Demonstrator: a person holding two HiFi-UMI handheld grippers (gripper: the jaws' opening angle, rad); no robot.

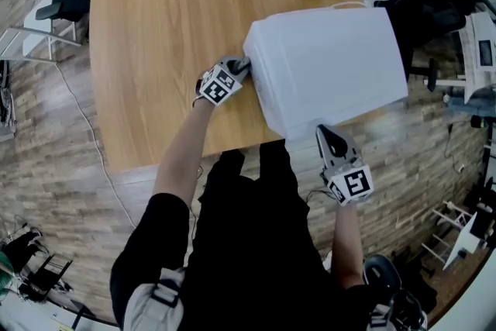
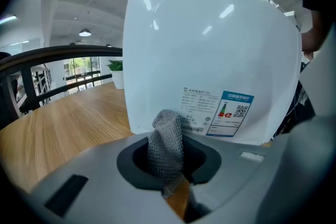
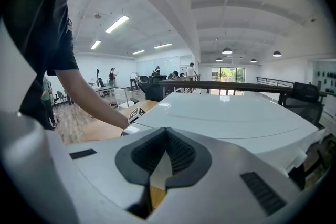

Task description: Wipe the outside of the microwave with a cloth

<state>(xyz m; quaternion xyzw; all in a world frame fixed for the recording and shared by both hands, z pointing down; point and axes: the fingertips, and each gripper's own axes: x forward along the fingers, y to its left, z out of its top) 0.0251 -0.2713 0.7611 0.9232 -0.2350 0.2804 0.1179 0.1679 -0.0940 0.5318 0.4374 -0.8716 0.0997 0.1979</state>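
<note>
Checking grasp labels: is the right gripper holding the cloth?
No, the right gripper is shut empty; the left gripper holds the cloth.

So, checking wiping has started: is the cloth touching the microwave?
Cannot tell: the left gripper view shows the cloth overlapping the microwave, with neither contact nor gap plain.

Grey cloth (image 2: 166,139): lower end buried between the closed jaws of the left hand-held gripper (image 2: 167,168). Sticker (image 2: 231,112) on the white microwave (image 2: 210,44): print too small to read. Potted plant (image 2: 116,72), left of centre: right part hidden behind the microwave. Desk (image 1: 155,50): near edge at frame centre covered by the person's torso (image 1: 240,244).
</note>
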